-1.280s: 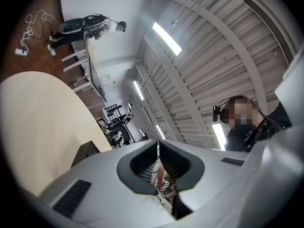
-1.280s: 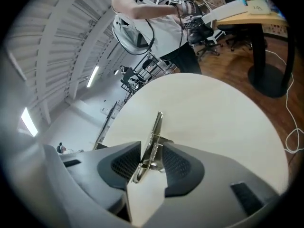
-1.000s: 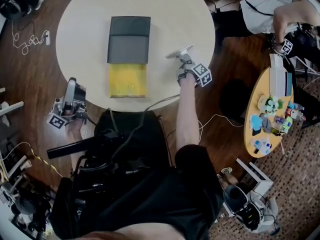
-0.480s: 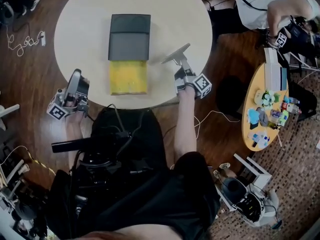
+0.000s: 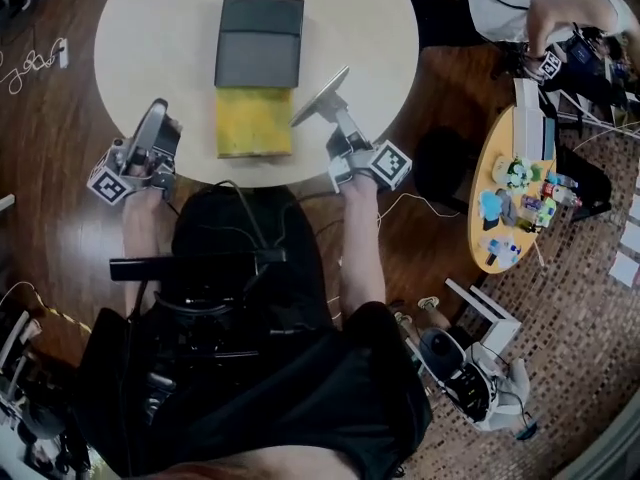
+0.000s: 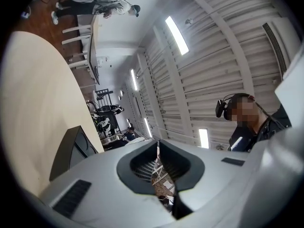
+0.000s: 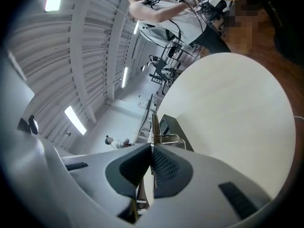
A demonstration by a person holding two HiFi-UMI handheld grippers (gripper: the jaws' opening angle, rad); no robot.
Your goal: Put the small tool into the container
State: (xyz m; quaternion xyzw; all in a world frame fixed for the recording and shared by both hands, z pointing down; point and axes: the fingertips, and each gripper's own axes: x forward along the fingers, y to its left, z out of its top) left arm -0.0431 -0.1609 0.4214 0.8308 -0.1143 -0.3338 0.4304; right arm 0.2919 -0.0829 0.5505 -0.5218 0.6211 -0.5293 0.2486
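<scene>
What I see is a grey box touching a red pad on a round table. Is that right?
Not quite: the pad is yellow, not red. The head view shows it touching the grey box on the round table.

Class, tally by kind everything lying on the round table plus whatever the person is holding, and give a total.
Dark grey container: 1
Yellow pad: 1
Grippers: 2, the left gripper and the right gripper
Thin tool, clamped in the right gripper's jaws: 1
Total: 5
</scene>
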